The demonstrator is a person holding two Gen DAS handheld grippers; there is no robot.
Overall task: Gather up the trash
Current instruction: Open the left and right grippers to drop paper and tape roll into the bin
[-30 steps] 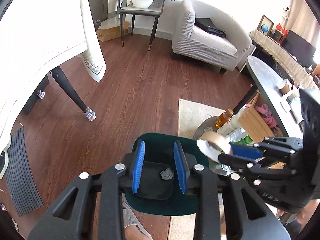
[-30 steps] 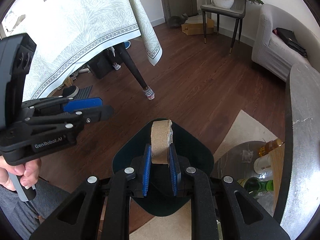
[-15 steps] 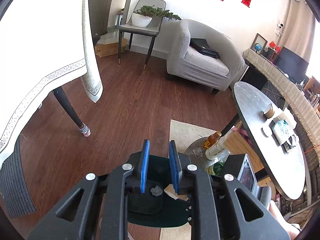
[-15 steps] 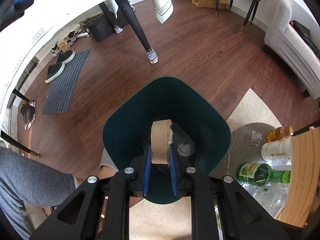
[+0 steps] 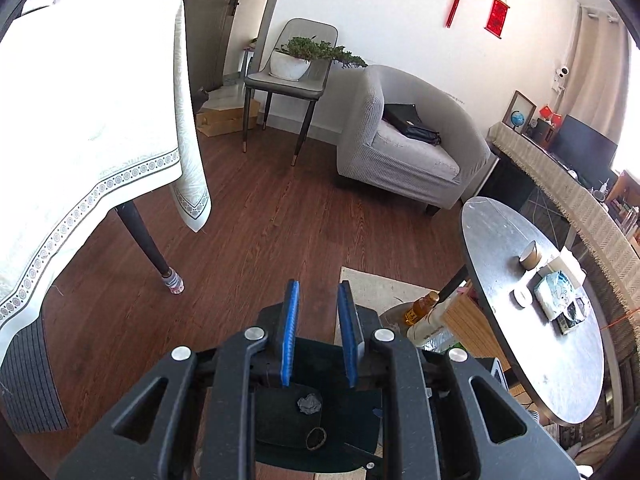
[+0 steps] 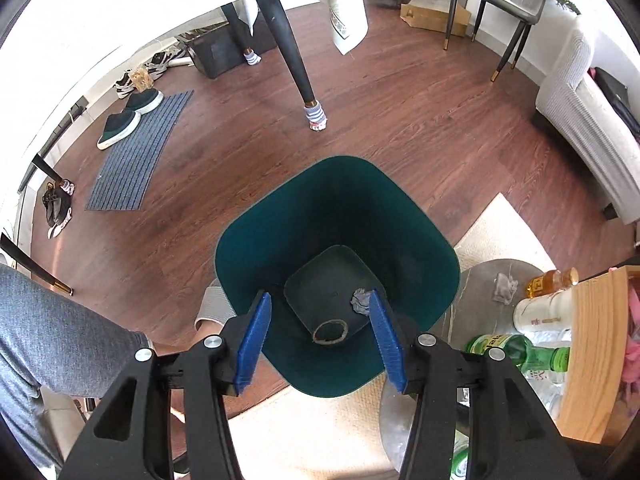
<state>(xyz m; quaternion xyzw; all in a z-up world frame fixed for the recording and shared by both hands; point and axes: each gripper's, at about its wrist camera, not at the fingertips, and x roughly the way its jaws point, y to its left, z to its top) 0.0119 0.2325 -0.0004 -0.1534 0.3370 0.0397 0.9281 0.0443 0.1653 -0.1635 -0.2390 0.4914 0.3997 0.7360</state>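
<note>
Cardboard roll [image 6: 330, 332] in green bin [image 6: 256, 240], wood floor [image 6: 400, 120], rug [image 6: 504, 224]

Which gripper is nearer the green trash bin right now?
Right. The right gripper, jaws just opened and empty, hangs directly over the green trash bin. The left gripper sits higher, aimed past its rim.

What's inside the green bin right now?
In the bin: a cardboard roll and a crumpled grey wad on the bottom. The right tool's finger covers part of the near wall.

grey armchair [image 5: 404, 148], potted plant [image 5: 298, 58] on chair [image 5: 286, 80], striped mat [image 6: 140, 152].
</note>
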